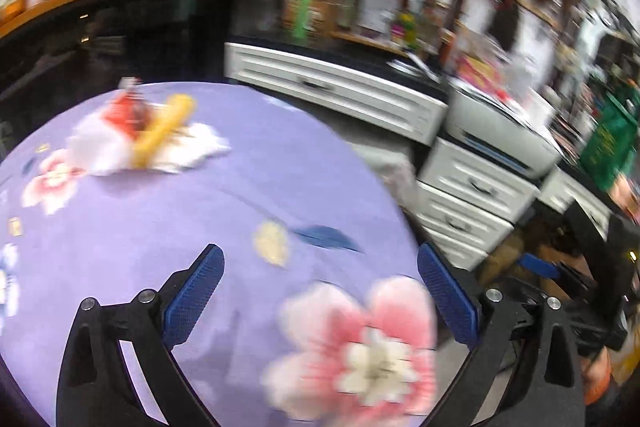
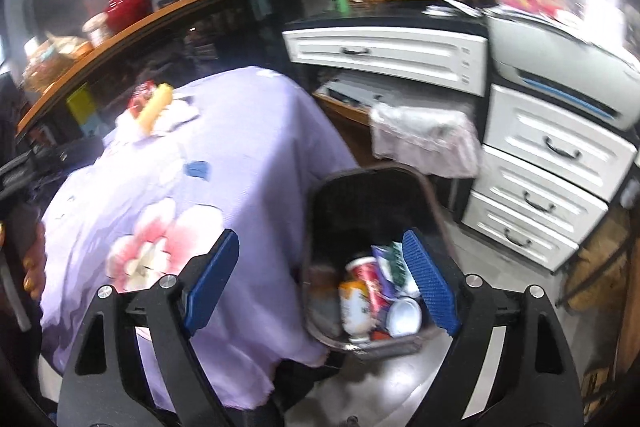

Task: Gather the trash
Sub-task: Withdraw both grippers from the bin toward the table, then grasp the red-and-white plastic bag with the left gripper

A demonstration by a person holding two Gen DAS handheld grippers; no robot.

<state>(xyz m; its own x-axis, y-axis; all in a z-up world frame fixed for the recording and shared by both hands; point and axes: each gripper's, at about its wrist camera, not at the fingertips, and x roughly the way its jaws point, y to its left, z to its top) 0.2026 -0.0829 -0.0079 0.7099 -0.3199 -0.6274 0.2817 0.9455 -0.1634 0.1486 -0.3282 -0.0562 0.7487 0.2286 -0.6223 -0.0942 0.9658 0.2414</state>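
Blue-padded, your left gripper hung spread and empty over the lilac floral tablecloth, where a yellow wrapper and white tissues lay; your right gripper gaped empty above the dark bin of trash.

1. We see a table draped in a lilac cloth printed with pink flowers.
2. At its far end we find white crumpled paper, a yellow tube-shaped piece lying across it, and a red wrapper touching both.
3. Beside the table, a dark bin stands on the floor.
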